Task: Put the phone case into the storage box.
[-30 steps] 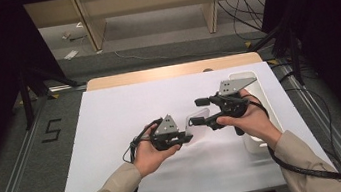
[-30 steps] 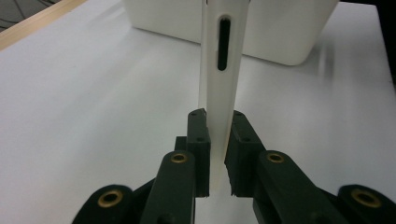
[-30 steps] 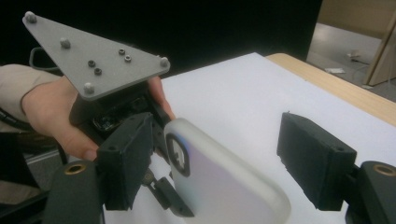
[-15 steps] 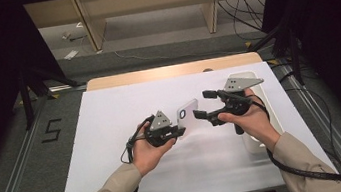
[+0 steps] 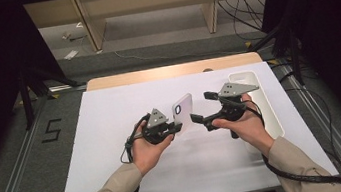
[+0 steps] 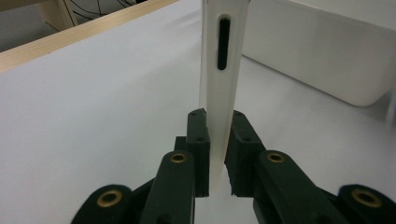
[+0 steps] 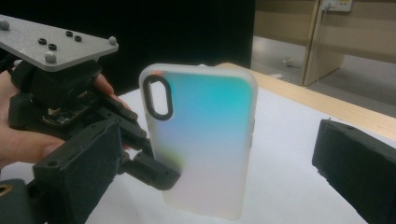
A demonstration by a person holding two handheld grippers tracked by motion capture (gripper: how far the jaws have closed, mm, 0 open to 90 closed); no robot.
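Note:
A translucent phone case with an oval camera cutout is held up off the white table sheet. In the right gripper view the case shimmers teal and pink. My left gripper is shut on its lower edge. In the left gripper view the case stands edge-on between the closed jaws of the left gripper. My right gripper is open just right of the case. The right gripper has its jaws apart on either side of the case without touching it, facing the left gripper.
A long white tray lies along the right side of the sheet, under the right hand; the tray also sits behind the case. The wooden table edge runs along the back.
The left gripper has raised the phone case upright and brought it right, toward the right gripper. The right gripper has shifted slightly left to face the case.

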